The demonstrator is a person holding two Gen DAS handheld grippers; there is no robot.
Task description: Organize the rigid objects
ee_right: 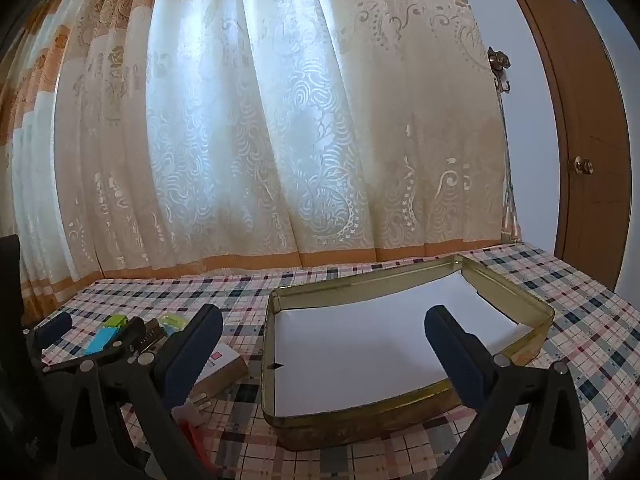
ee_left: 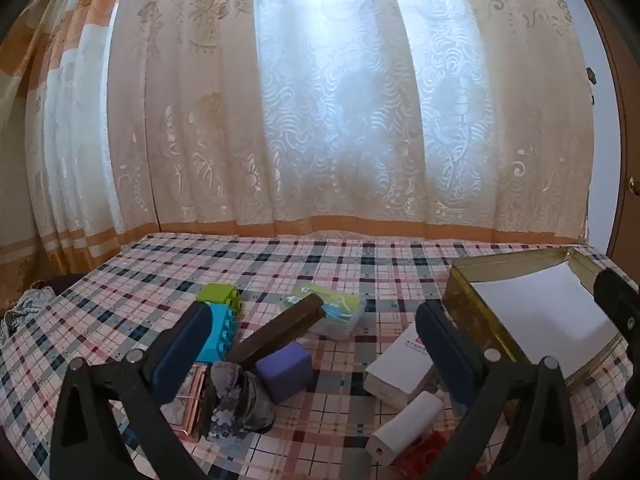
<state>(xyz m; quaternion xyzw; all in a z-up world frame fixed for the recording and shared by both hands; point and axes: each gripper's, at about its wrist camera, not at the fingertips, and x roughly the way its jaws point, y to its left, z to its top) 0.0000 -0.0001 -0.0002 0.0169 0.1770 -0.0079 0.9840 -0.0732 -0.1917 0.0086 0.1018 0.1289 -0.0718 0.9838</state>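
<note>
since both tools hang empty above the table, the step in hand looks like choosing a first piece and carrying it to the gold tin (ee_right: 404, 420), which sits open with a white sheet lining its floor and nothing inside. the left gripper (ee_left: 316, 344) has its jaws spread wide with nothing between them, and the right gripper (ee_right: 324, 344) is likewise wide apart, poised over the tin's near rim. the loose pieces lie in the left wrist view: a purple cube (ee_left: 285, 371) at six o'clock of a dark wooden bar (ee_left: 278, 332), a blue brick (ee_left: 218, 334) at nine o'clock of that bar with a green brick (ee_left: 220, 295) just behind it, a clear lidded box (ee_left: 334, 312) at two o'clock, a white carton (ee_left: 400, 372) and a white charger (ee_left: 404, 424) near the tin.

my judgement: take the cube first (it stands free, with flat sides), closing across parallel faces; the bar leans on its neighbours and may drag them.

underneath is a plaid tablecloth (ee_left: 360, 268), smooth and flat. behind it hangs a cream patterned curtain (ee_right: 280, 120), backlit, with a brown door (ee_right: 592, 160) at three o'clock.
</note>
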